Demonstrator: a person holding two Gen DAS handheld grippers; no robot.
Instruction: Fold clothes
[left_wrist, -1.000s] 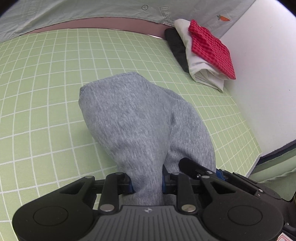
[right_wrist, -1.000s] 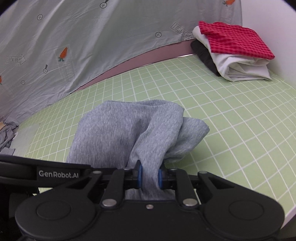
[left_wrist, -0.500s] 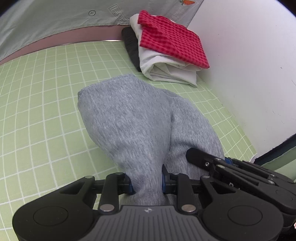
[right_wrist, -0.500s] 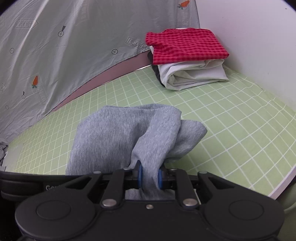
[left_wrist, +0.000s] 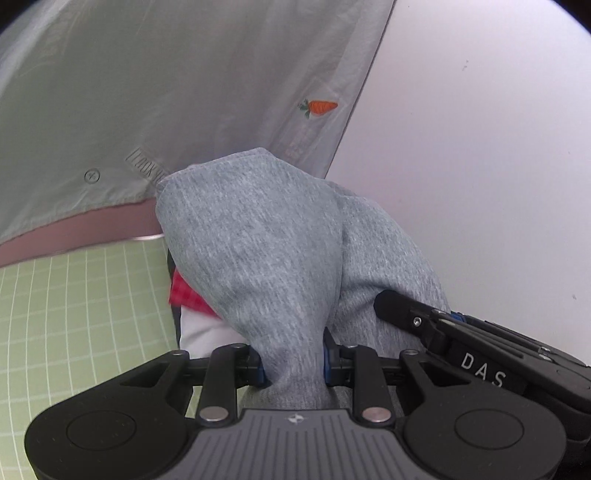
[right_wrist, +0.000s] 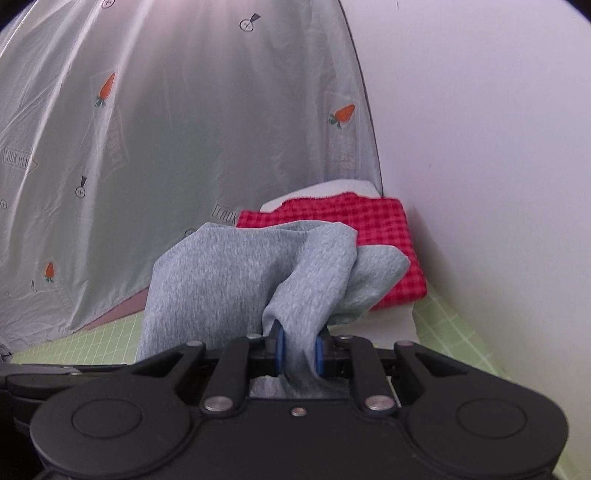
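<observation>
A folded grey garment hangs bunched between both grippers. My left gripper is shut on its near edge. My right gripper is shut on the same garment, and its body shows at the right of the left wrist view. The garment is held in the air just over a stack of folded clothes topped by a red checked piece, with white cloth beneath. The stack also peeks out under the garment in the left wrist view.
A green grid mat covers the table. A grey sheet with carrot prints hangs behind. A white wall stands close on the right, right beside the stack.
Both grippers have carried the grey garment forward and up off the mat, from the middle of the table to just over the stack by the wall.
</observation>
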